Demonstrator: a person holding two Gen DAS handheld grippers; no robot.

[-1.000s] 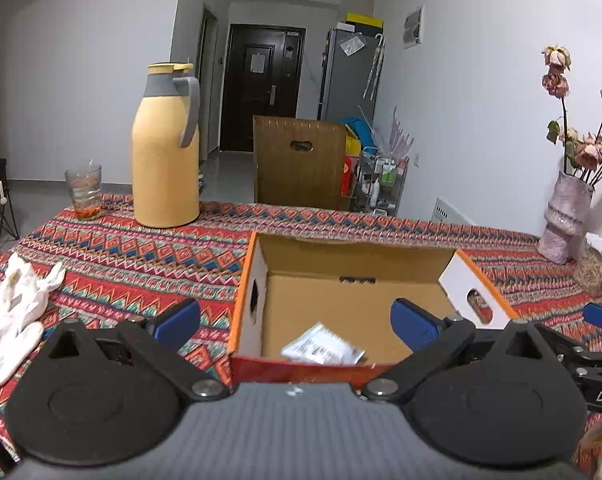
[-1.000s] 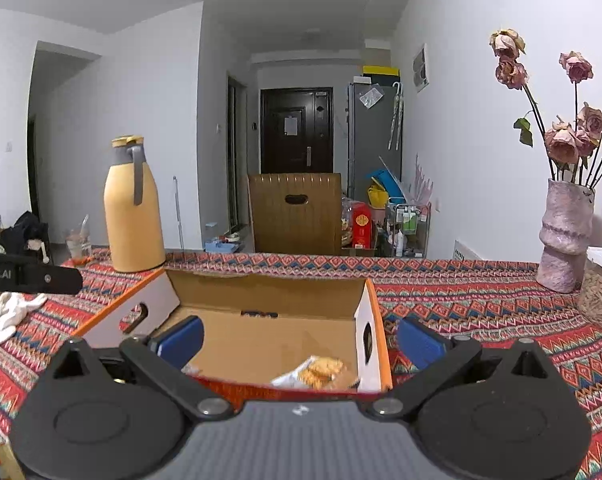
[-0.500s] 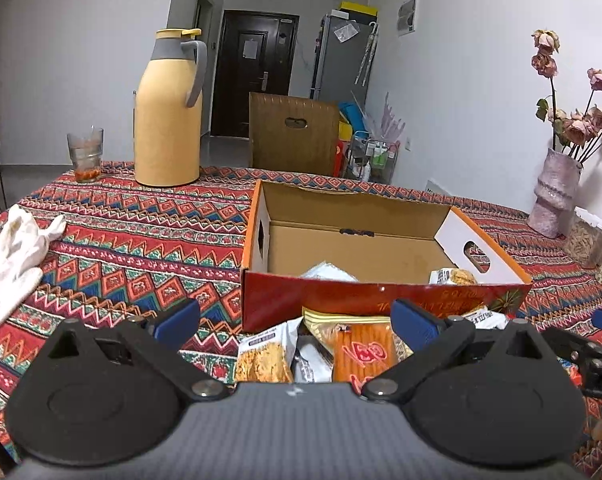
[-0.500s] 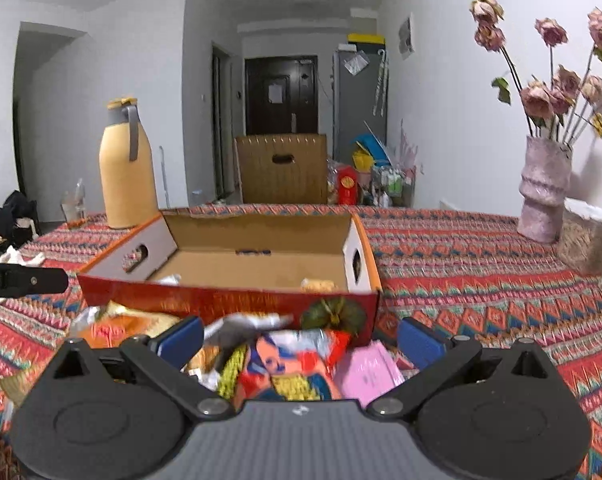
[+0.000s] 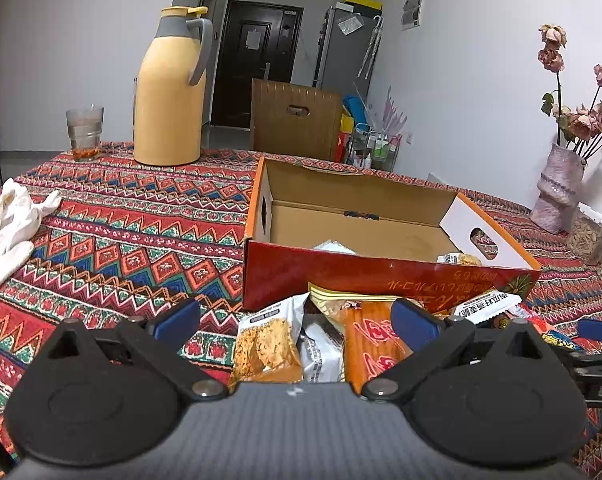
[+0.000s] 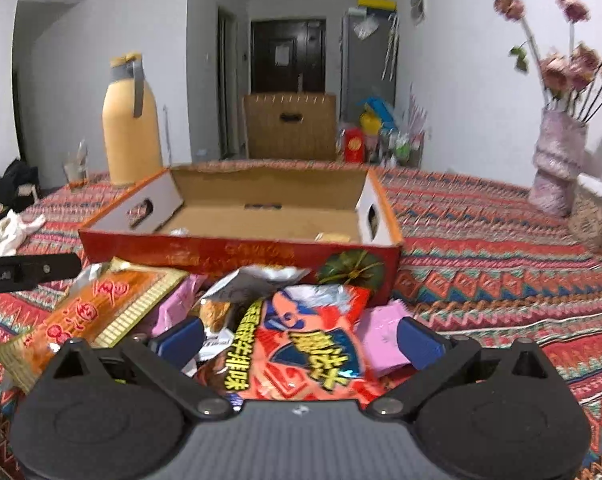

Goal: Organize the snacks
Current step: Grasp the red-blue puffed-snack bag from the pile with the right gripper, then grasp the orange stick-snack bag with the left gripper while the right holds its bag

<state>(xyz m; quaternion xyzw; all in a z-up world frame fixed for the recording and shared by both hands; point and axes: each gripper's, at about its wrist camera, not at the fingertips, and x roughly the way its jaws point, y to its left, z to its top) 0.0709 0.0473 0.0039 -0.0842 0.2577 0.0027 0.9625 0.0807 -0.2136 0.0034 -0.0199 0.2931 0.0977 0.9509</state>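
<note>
Nearest in the left wrist view, the left gripper (image 5: 295,322) stands with its jaws spread wide. Between the blue pads (image 5: 177,319) lie a cracker packet (image 5: 265,350), a silver-white wrapper (image 5: 321,348) and an orange snack packet (image 5: 371,342); neither pad touches them.

In the right wrist view, the right gripper (image 6: 299,338) has its jaws wide apart and closing. A red snack bag (image 6: 305,344) lies between them, with no pad pressing on it. A pink packet (image 6: 383,334) lies just right of the bag, beside the right pad. An orange striped packet (image 6: 97,308) lies to the left, and a silver packet (image 6: 257,280) lies on the far side of the red bag.

All these snacks form a loose pile on the patterned cloth of the desk (image 5: 133,216), touching the near wall of the cardboard box (image 6: 241,254). The box is open-topped, with a red outer front and hand holes in both end walls. Inside it, a white packet (image 5: 335,247) lies at the near wall and a small cracker packet (image 5: 461,259) lies near the right end.

Farther left on the desk lie white gloves (image 5: 9,228). At the far left edge stand a drinking glass (image 5: 84,132) and a yellow thermos jug (image 5: 171,88). At the far right stands a vase (image 5: 557,188) of dried roses.
</note>
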